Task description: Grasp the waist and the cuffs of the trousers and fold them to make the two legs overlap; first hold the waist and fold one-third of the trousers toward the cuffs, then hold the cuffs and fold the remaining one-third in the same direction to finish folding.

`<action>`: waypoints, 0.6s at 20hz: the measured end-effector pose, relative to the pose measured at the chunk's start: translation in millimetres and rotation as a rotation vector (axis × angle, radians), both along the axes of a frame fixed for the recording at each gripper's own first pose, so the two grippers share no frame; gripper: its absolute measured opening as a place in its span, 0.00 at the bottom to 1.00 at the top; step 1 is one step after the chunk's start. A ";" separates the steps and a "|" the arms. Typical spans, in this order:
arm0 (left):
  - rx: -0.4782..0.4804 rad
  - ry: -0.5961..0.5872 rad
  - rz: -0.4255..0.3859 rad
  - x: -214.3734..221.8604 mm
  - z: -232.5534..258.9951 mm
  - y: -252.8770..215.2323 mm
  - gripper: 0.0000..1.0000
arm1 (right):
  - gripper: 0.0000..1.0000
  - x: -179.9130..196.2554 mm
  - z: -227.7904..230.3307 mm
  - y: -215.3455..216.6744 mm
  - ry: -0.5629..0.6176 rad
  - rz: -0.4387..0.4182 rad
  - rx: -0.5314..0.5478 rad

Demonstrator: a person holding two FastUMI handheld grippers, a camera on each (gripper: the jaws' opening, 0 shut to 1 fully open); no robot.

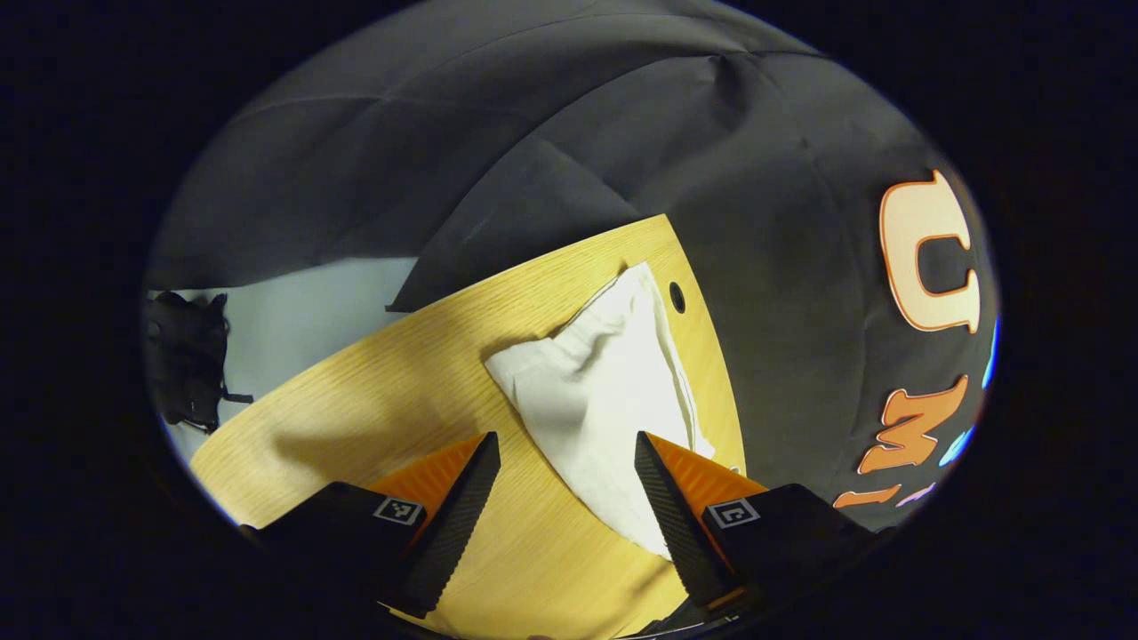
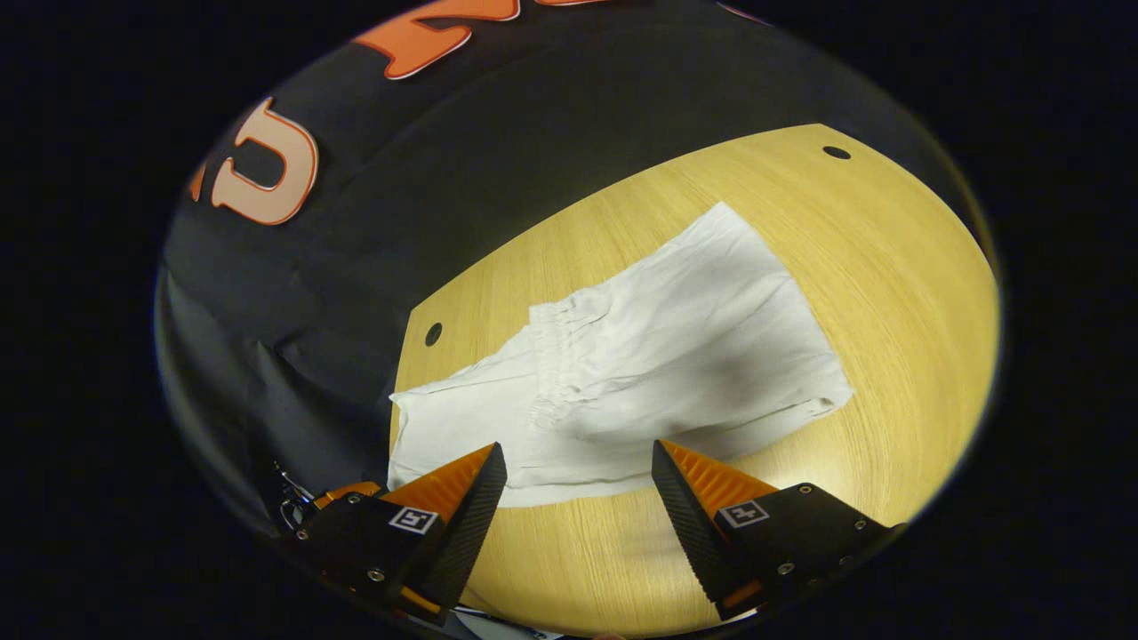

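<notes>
Both grippers released, left [image 1: 567, 436] and right [image 2: 578, 446], above bare table [image 2: 871, 267]; white trousers [image 2: 640, 373] folded mid-frame, left edge at table edge, open wood right

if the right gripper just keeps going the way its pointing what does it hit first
Most likely the white trousers on the wooden table. The right gripper is open and aimed at their near edge; depth is unclear, so it might touch bare tabletop just short of the cloth.
</notes>
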State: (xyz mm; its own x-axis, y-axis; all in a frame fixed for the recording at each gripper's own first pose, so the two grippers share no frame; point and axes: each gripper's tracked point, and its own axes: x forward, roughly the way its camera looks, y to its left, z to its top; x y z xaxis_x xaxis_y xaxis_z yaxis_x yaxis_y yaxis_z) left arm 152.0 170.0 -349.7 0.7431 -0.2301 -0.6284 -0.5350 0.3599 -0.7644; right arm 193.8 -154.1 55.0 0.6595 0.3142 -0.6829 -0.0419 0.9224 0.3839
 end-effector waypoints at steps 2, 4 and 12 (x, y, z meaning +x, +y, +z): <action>-0.008 0.014 -0.007 5.8 -6.6 -3.5 1.00 | 0.99 -3.6 4.9 -11.6 -0.004 -0.023 0.012; -0.010 0.017 -0.018 12.7 -9.4 -8.7 1.00 | 0.98 -3.8 10.8 -21.1 -0.023 -0.047 0.027; 0.007 -0.015 -0.054 56.1 -11.9 -19.0 0.97 | 0.98 -3.1 20.0 -46.6 -0.033 -0.102 0.055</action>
State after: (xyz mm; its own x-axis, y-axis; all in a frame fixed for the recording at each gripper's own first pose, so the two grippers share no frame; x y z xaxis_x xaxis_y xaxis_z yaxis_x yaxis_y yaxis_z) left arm 208.0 151.0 -361.6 0.7392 -0.2659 -0.6188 -0.5029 0.3931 -0.7697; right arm 190.7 -200.7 75.0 0.7119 0.2806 -0.6438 0.0374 0.9003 0.4337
